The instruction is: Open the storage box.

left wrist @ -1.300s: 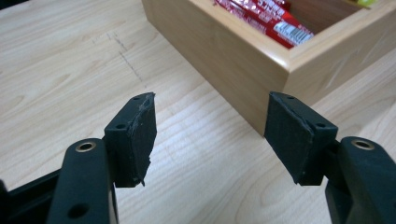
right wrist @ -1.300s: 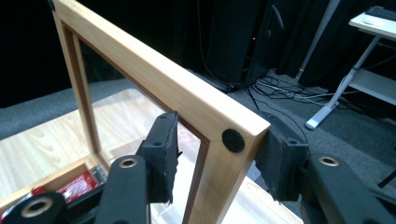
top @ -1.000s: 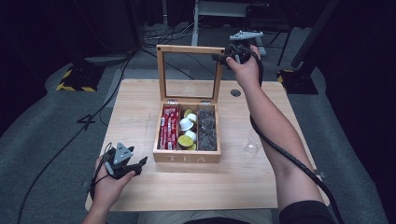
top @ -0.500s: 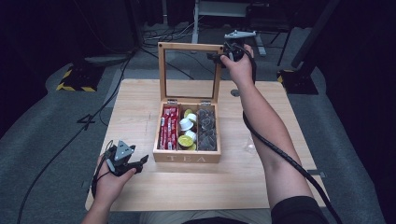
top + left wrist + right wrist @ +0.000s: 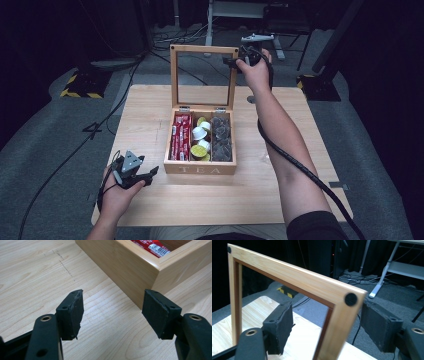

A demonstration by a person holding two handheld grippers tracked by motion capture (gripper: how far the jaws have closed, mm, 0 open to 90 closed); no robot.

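The lid [image 5: 294, 280] is a stiff, light, hinged wooden frame; take it by its upper corner, where your right gripper [image 5: 327, 327] straddles it. Those jaws have just been opening and stand clear of the wood. Your left gripper [image 5: 112, 310] rests spread and empty beside the tea box [image 5: 200, 169].

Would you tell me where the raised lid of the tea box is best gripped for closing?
Grip the lid at its free upper right corner, from the right, jaws straddling the thin upright frame, where the right gripper stands open.

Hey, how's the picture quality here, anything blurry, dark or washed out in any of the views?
High view: table evenly lit, surroundings nearly black, slightly soft overall. Left gripper view: bright and sharp on the wood grain and tea box corner. Right gripper view: the lid frame up close is soft, its lower edge blurred; background dark.
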